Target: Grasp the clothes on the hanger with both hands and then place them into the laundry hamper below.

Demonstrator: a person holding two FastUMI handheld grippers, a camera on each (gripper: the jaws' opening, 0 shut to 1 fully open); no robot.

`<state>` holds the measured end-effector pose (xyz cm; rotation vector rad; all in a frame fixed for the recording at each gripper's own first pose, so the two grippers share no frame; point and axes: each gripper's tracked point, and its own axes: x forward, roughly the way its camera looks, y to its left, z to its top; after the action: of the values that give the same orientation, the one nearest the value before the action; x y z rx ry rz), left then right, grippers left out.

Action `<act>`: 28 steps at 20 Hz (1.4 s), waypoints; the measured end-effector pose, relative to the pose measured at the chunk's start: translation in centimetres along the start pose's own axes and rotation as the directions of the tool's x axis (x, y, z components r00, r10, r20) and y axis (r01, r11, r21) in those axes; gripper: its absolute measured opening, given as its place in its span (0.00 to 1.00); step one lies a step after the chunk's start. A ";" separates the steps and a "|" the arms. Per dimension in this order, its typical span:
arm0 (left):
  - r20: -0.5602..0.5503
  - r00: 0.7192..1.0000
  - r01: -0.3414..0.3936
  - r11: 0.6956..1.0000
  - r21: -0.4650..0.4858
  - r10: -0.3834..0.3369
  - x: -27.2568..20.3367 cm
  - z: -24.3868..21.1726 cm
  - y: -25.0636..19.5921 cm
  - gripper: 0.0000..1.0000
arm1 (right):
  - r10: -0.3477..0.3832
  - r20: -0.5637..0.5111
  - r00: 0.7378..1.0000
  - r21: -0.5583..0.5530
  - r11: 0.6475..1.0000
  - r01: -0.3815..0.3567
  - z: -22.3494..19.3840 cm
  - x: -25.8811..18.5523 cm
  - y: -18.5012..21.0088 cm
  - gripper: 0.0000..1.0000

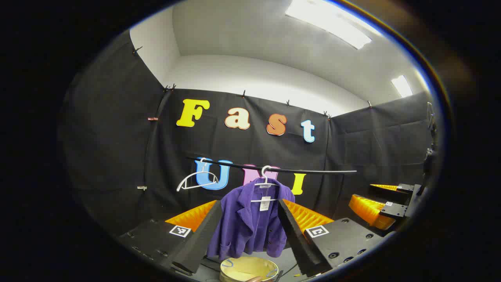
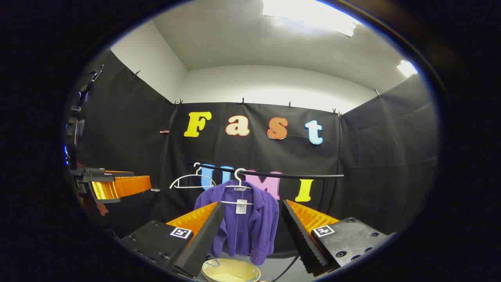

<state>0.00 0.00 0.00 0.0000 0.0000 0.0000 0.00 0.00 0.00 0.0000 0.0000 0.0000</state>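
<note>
A purple jacket (image 1: 250, 219) hangs on a white hanger (image 1: 265, 184) from a thin black rail (image 1: 274, 169) that runs across the booth in front of the black cloth wall. A white tag hangs at its collar. A second white hanger (image 1: 195, 180), bare, hangs on the same rail further to the left. Below the jacket stands a round, pale yellow laundry hamper (image 1: 248, 269) with its mouth open upward, almost directly beneath the hem.

In the left gripper view, the left gripper (image 1: 250, 250) is spread wide, its fingers framing the jacket from both sides without touching it; the garment is ahead of the fingers and apart from them, and the hamper sits low between the tips. At the right edge of this view the right gripper (image 1: 375, 207) appears farther off, and whether it is spread or closed there I cannot tell.

In the right gripper view, the right gripper (image 2: 252, 246) is also spread wide, holding nothing, with the jacket (image 2: 242, 223) centred ahead between its fingers and the hamper (image 2: 231, 271) below. The left gripper (image 2: 117, 187) shows at the left edge, level with the hangers and well apart from the jacket.
</note>
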 end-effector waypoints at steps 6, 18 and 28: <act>-0.001 1.000 0.005 1.000 0.008 -0.005 -0.1 0.0 0.5 0.90 | -0.013 -0.005 1.000 0.006 1.000 0.014 0.2 0.0 0.3 0.96; 0.000 0.999 0.047 0.999 0.003 -0.047 -0.8 0.2 1.0 0.90 | -0.035 0.001 0.999 0.004 0.999 0.035 0.9 -1.1 1.6 0.96; 0.000 0.996 0.094 0.995 0.012 -0.094 -1.4 0.6 2.8 0.90 | -0.070 -0.001 0.998 -0.005 0.998 0.070 0.9 -2.3 4.2 0.96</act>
<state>-1.38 2.75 0.62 0.0116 -0.0010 -0.0946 -2.30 4.18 0.86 -0.0046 0.0016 -0.0703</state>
